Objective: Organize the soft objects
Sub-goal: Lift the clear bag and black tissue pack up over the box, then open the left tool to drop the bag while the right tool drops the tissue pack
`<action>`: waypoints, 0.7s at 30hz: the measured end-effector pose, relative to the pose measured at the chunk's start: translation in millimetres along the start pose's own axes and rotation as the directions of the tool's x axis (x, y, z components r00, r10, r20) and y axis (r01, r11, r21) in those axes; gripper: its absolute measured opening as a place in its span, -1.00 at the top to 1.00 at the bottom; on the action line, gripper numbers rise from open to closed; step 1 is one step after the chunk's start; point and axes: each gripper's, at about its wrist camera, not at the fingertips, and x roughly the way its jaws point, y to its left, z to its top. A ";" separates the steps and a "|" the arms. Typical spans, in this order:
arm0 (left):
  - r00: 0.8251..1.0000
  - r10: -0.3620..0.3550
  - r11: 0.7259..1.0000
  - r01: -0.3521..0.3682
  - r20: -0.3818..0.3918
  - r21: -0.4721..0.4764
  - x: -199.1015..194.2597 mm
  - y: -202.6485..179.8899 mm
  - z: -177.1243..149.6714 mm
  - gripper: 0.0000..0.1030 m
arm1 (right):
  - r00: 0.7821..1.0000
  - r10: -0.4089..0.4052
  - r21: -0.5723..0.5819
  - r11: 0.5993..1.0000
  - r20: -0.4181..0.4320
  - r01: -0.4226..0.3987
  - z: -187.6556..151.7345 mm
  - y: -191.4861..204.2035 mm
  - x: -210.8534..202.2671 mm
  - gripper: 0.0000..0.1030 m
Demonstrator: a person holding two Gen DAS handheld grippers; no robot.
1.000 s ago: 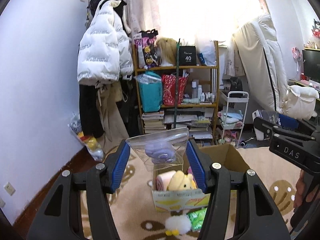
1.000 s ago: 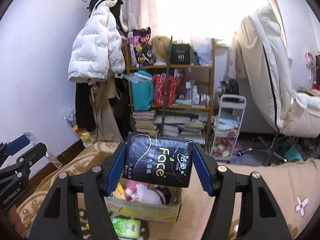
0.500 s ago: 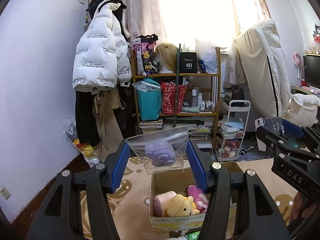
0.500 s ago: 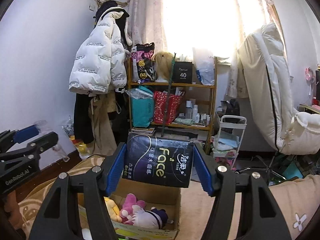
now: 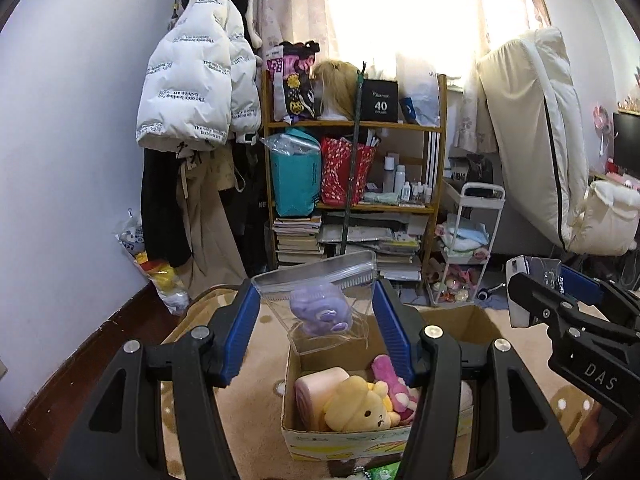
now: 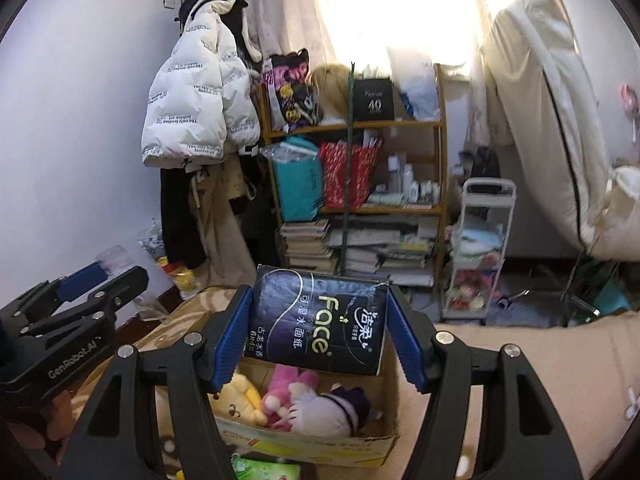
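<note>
My left gripper (image 5: 316,292) is shut on a clear zip bag (image 5: 320,280) with a purple soft toy (image 5: 322,308) inside, held just above the back left corner of an open cardboard box (image 5: 344,444). In the box lie a pink roll (image 5: 316,390), a yellow bear plush (image 5: 360,404) and a pink plush (image 5: 390,376). My right gripper (image 6: 319,304) is shut on a dark pack of tissues (image 6: 320,320) printed "Face", hanging over the same box (image 6: 320,446). A purple-and-white plush (image 6: 340,408) shows there too.
The box stands on a beige patterned rug (image 5: 248,420). A green packet (image 6: 264,470) lies in front of it. Behind are a wooden shelf (image 5: 356,208) crammed with bags and books, a white cart (image 5: 468,248), hanging coats (image 5: 196,92) and an upright mattress (image 5: 532,132).
Both grippers have moved forward toward the box and the shelf, which now look larger. Each still holds its load; the packet and white plush in front of the box have slid out of the left view.
</note>
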 end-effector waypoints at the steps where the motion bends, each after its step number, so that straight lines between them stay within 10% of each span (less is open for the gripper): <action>1: 1.000 0.001 1.000 -0.001 -0.007 0.002 2.5 -0.2 -1.7 -0.12 | 1.000 -0.003 -0.003 1.000 -0.009 0.003 -3.4 -0.2 3.6 -0.35; 21: 0.989 -0.056 0.998 0.057 -0.136 0.001 33.1 -2.4 -26.4 -0.13 | 0.993 0.007 -0.007 1.000 -0.119 -0.008 -29.5 -3.2 32.8 -0.35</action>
